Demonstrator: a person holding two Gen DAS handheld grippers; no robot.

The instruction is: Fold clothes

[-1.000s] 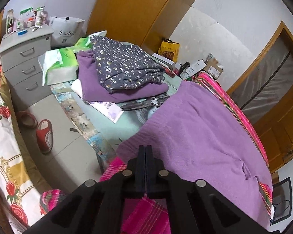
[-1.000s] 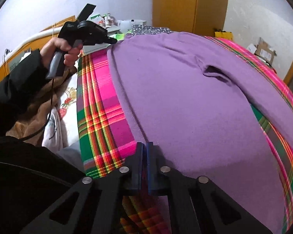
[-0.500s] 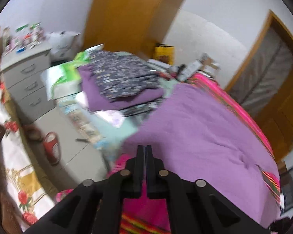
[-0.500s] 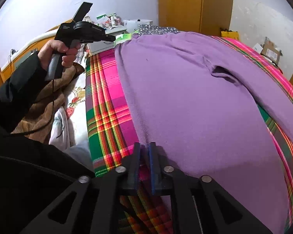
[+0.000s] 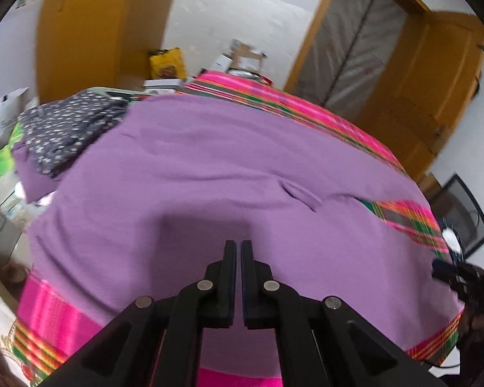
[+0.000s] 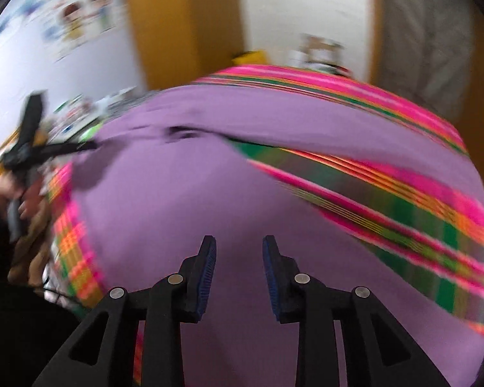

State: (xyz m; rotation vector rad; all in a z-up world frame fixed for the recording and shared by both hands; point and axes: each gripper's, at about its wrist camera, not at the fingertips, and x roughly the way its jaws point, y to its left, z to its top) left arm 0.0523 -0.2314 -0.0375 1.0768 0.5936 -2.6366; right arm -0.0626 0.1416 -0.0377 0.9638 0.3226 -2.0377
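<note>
The purple garment (image 5: 209,174) lies spread flat over the pink and green plaid blanket (image 5: 306,103), and every place here is told from it. Off its far left corner, in the left wrist view, a dark flowered cloth (image 5: 64,129) sits folded on another purple piece (image 5: 25,174), with a green and white pack (image 5: 0,174) just beyond them. Behind the garment's far edge stand a yellow bag (image 5: 166,63) and some cardboard boxes (image 5: 245,58) against the wall, and to their right a wooden door (image 5: 435,80).

The left gripper (image 5: 237,251) hangs over the near middle of the garment with its jaws pressed together and nothing between them; its shadow falls on the cloth just ahead. Right of it a small slit (image 5: 301,195) breaks the purple surface, and a wedge of plaid shows where the garment's right part parts from the body.

In the blurred right wrist view, the person's left hand (image 6: 6,193) holds its tool beside the garment's left edge. The right gripper (image 6: 238,258) is above the near part of the garment, its blue pads (image 6: 208,271) apart and opening, with no cloth caught between them. Plaid bands run past the garment's right side.
</note>
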